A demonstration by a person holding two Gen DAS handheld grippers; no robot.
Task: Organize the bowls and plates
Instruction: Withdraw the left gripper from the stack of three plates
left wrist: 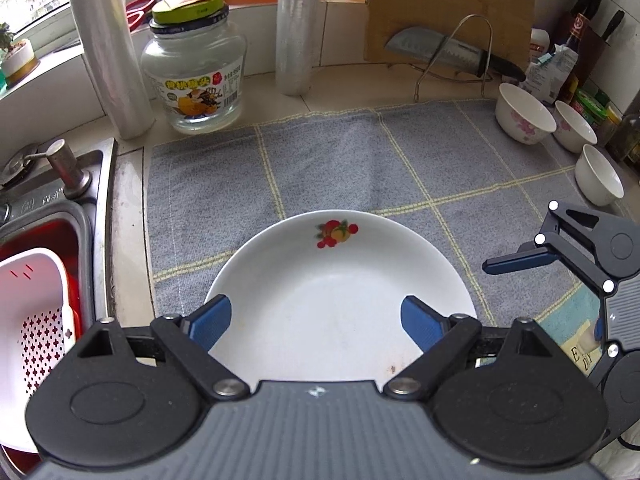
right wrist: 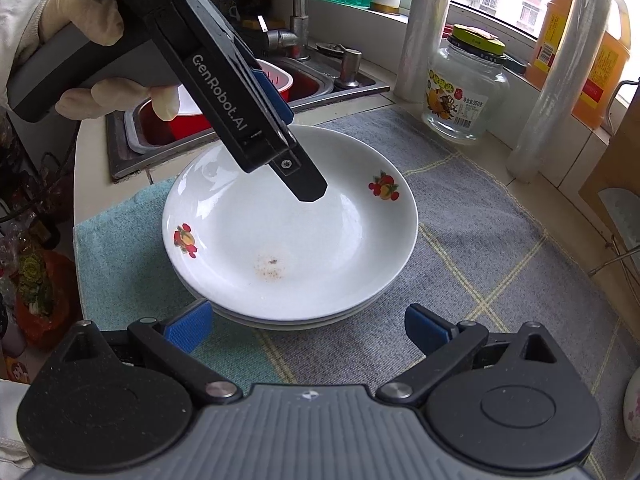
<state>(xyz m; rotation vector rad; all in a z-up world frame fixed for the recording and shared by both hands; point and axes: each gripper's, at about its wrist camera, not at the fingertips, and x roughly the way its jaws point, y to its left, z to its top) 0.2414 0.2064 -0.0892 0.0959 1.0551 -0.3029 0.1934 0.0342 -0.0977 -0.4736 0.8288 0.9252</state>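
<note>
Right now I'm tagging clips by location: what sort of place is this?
Most likely a home kitchen counter by a window: a steel sink beside the towel-covered worktop, a knife against a cutting board, and stacked plates with bowls nearby.

The white plate (right wrist: 288, 240) looks shiny and smooth. The grey towel (left wrist: 328, 160) is soft, fuzzy cloth. The jar (left wrist: 194, 76) is clear glass. The sink (right wrist: 352, 84) is dull metal. The cutting board (left wrist: 452, 4) is wood.
</note>
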